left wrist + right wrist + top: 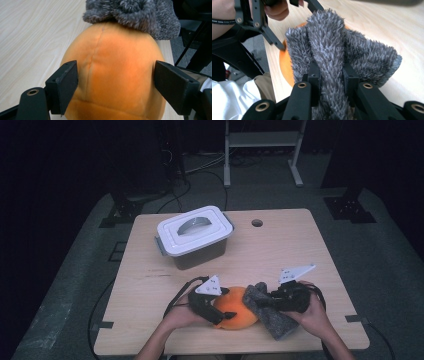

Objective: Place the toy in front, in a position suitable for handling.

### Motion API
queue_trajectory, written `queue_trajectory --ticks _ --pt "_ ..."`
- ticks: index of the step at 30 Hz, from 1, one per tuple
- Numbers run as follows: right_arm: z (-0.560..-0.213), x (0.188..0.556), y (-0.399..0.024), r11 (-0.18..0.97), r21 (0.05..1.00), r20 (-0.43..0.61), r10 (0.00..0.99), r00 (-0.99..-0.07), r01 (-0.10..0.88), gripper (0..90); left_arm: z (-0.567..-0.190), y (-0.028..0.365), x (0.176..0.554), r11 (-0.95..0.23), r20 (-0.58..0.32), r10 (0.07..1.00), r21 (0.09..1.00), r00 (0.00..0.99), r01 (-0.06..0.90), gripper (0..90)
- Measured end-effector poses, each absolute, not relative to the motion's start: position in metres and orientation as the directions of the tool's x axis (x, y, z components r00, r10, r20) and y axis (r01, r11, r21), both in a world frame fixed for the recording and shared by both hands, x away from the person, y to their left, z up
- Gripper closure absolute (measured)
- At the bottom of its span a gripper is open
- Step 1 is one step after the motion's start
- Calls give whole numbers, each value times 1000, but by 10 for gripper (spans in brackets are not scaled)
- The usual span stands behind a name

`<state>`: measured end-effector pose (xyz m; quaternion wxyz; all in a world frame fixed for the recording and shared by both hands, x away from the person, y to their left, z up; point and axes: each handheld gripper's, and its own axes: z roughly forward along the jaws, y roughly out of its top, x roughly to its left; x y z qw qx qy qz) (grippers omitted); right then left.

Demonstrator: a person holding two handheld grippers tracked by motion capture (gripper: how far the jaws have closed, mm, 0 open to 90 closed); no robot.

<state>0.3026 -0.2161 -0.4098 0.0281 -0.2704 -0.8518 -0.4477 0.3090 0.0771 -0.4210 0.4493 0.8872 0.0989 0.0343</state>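
My left gripper sits at the near edge of the wooden table, its jaws spread wide around an orange plush ball; in the left gripper view both black pads lie against the ball's sides, one on each flank, so I have it clamped across its width; a seam runs up the ball's middle between them. My right gripper comes in from the other side, jaws drawn close together and pinching a fold of a grey fuzzy cloth; in the right gripper view the pile of the cloth bulges up between the two pads and spreads out beyond them. The cloth touches the ball's right side and drapes partly over it, with its far end trailing on the table toward the near edge; the ball peeks out orange behind the cloth. Farther back on the table, well apart from my hands, stands a lidded white storage box with a handle on top.
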Motion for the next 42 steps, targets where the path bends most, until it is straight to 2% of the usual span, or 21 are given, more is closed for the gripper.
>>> queue_trajectory --ticks 7,14,15,19,22,25,32,36,42 --pt "-440 295 -248 439 691 343 500 -795 574 726 -422 74 308 -585 -28 198 799 980 140 205" --pt "-413 303 -242 396 750 328 473 -818 530 727 -422 74 307 -593 -17 182 796 983 124 206" --pt "-401 307 -231 400 766 313 452 -835 503 727 -422 74 305 -599 -12 178 792 984 117 207" --pt "-395 312 -210 448 757 282 432 -856 476 727 -422 75 304 -601 -8 177 791 984 115 208" --pt "-400 313 -206 466 746 280 429 -859 476 727 -423 76 305 -596 -7 176 795 984 112 207" --pt "-414 311 -215 428 745 331 428 -841 511 726 -424 75 304 -594 -3 172 797 985 106 207" --pt "-436 301 -241 438 690 375 466 -801 577 722 -423 72 303 -594 -2 172 798 985 105 204" --pt "-427 302 -242 427 707 354 475 -805 563 722 -422 71 303 -598 3 171 795 985 101 200" --pt "-396 313 -209 415 767 315 421 -851 490 718 -421 70 300 -606 12 158 790 987 87 173"
